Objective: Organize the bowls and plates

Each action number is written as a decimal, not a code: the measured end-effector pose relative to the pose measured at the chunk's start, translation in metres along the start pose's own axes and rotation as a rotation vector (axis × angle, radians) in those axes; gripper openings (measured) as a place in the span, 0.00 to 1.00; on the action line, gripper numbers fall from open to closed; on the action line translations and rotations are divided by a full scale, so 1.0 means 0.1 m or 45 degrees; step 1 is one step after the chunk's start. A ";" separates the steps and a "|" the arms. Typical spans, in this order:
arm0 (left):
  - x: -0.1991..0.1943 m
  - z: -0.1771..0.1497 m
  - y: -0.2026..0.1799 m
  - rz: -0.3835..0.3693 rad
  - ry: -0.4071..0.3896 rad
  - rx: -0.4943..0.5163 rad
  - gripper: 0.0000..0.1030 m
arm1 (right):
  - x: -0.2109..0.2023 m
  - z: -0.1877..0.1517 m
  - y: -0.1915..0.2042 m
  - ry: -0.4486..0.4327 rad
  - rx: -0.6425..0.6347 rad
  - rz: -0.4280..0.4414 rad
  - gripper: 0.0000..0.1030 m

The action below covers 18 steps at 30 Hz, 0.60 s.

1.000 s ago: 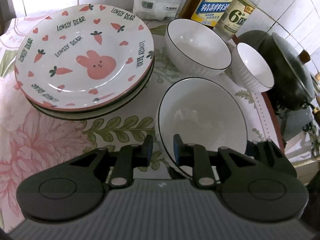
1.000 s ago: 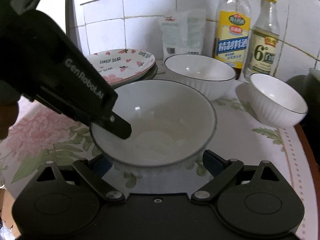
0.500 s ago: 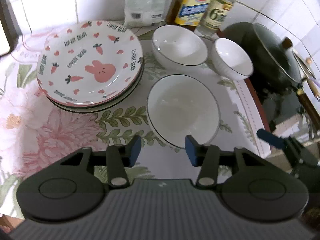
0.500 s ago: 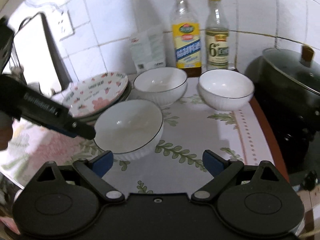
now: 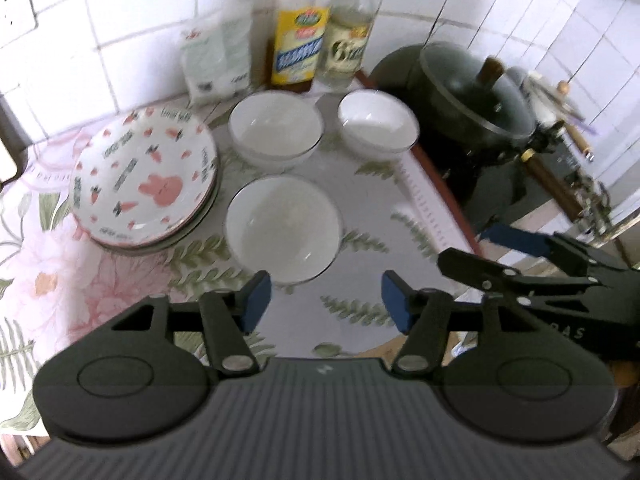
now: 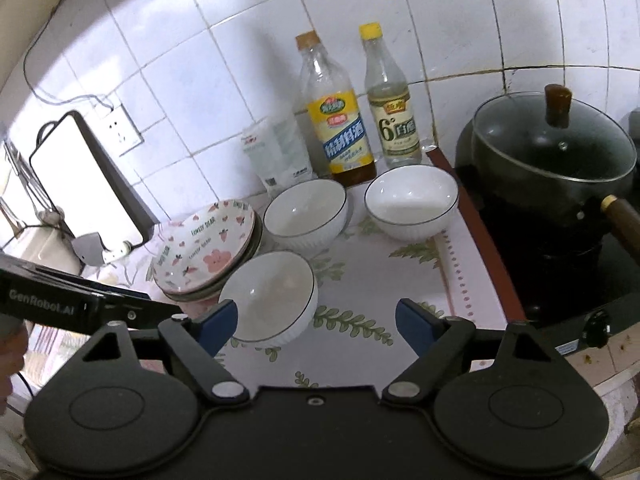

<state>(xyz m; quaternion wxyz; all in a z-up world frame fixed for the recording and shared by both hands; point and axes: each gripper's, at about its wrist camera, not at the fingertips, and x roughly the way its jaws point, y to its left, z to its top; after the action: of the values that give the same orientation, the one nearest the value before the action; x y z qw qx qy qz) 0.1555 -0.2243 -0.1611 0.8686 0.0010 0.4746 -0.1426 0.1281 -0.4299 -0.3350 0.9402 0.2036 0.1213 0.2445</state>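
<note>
Bowls (image 6: 267, 295): glossy white glazed ceramic, ribbed outside. Plates (image 6: 202, 249): glossy, printed glaze. Bench cover (image 5: 360, 216): smooth floral sheet. Wall tiles (image 6: 240, 60): glossy white. Pot lid (image 6: 554, 136): clear glass, wooden knob. Bottles (image 6: 340, 120): clear, paper-labelled.

Three white bowls stand on the counter: one near bowl (image 5: 284, 229) in front of the bottles, one bowl (image 5: 276, 130) behind it, and one small bowl (image 5: 378, 126) nearest the pot (image 5: 476, 104). One stack of plates (image 5: 144, 180) sits left of the bowls; its plate count cannot be determined. Two bottles (image 6: 340, 128) (image 6: 392, 112) and one white packet (image 6: 280, 152) stand against the tiles.
</note>
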 end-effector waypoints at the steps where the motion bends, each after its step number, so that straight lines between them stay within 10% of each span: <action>1: -0.02 0.03 -0.04 -0.004 -0.018 -0.007 0.63 | -0.02 0.05 -0.03 0.007 0.020 -0.001 0.85; 18: 0.69 0.61 -0.39 0.047 -0.205 -0.280 0.63 | 0.34 0.75 -0.81 0.066 0.239 -0.030 0.63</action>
<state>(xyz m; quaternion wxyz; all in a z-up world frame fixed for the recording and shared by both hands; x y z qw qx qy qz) 0.2309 -0.2870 -0.1796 0.9012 -0.0970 0.4159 -0.0733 0.2149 -0.5014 -0.3083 0.9164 0.2832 0.1702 0.2262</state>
